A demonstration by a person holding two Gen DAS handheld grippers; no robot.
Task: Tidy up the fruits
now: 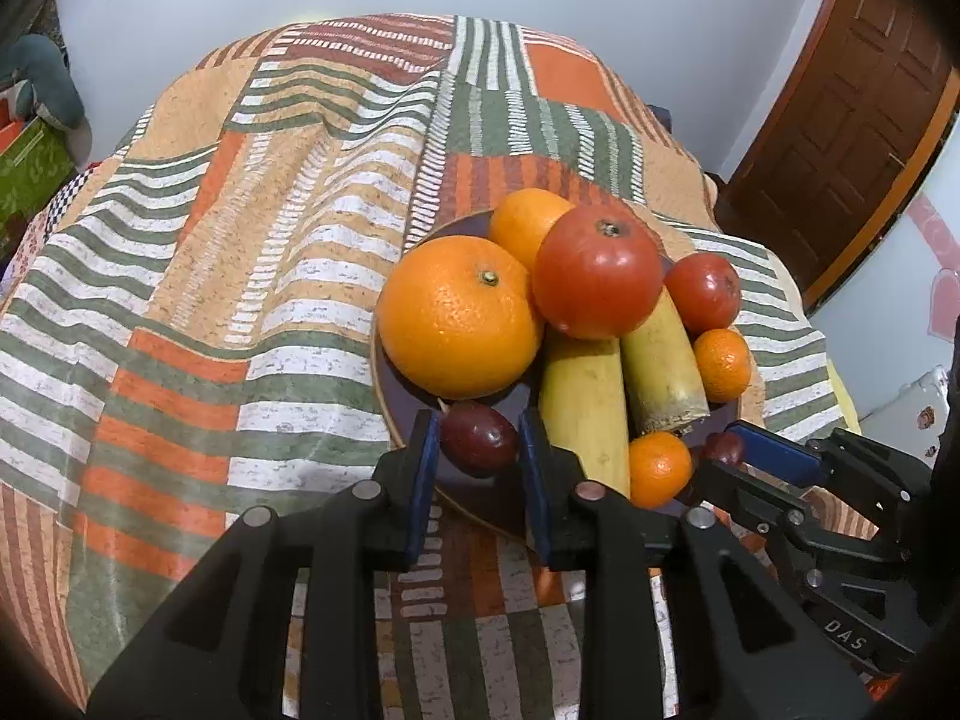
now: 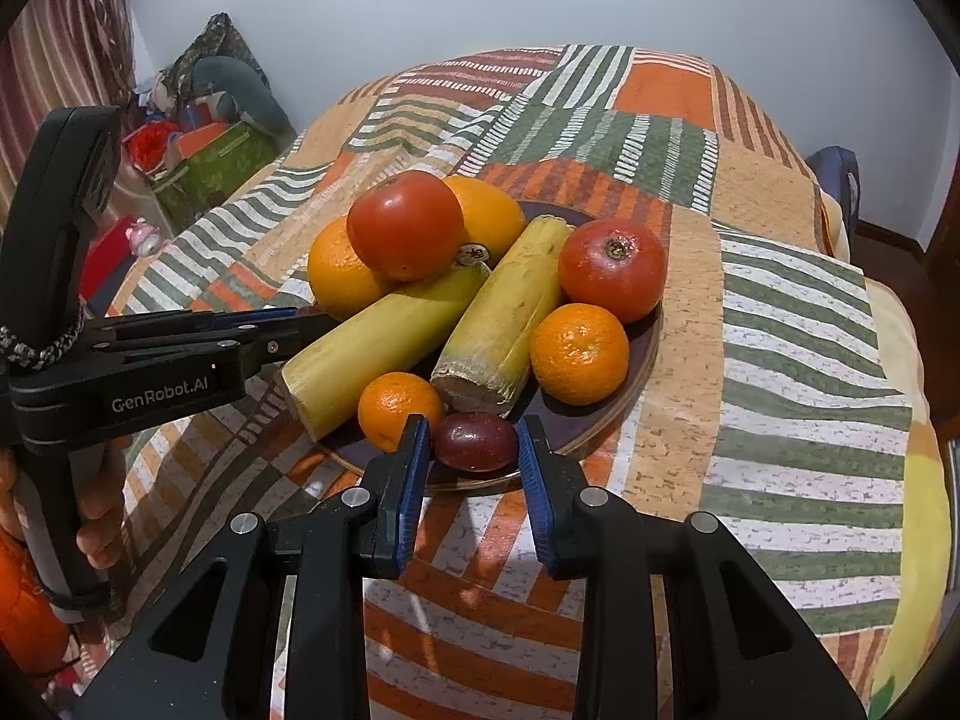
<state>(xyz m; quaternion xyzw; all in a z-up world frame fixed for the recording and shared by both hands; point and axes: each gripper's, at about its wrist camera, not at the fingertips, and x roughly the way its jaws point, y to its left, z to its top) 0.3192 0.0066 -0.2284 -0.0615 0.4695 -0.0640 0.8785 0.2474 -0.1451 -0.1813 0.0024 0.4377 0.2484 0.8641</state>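
A dark round plate on the patterned tablecloth holds oranges, red fruits, two yellow-green cane pieces, small tangerines and two dark red plums. My left gripper has its blue pads either side of one plum at the plate's near edge, close to it. My right gripper straddles the other plum the same way; it also shows in the left wrist view. I cannot tell whether either pair of pads touches its plum.
The table has a striped orange, green and white cloth. Boxes and bags stand on the floor at the left by a curtain. A brown wooden door is at the right. A white wall is behind.
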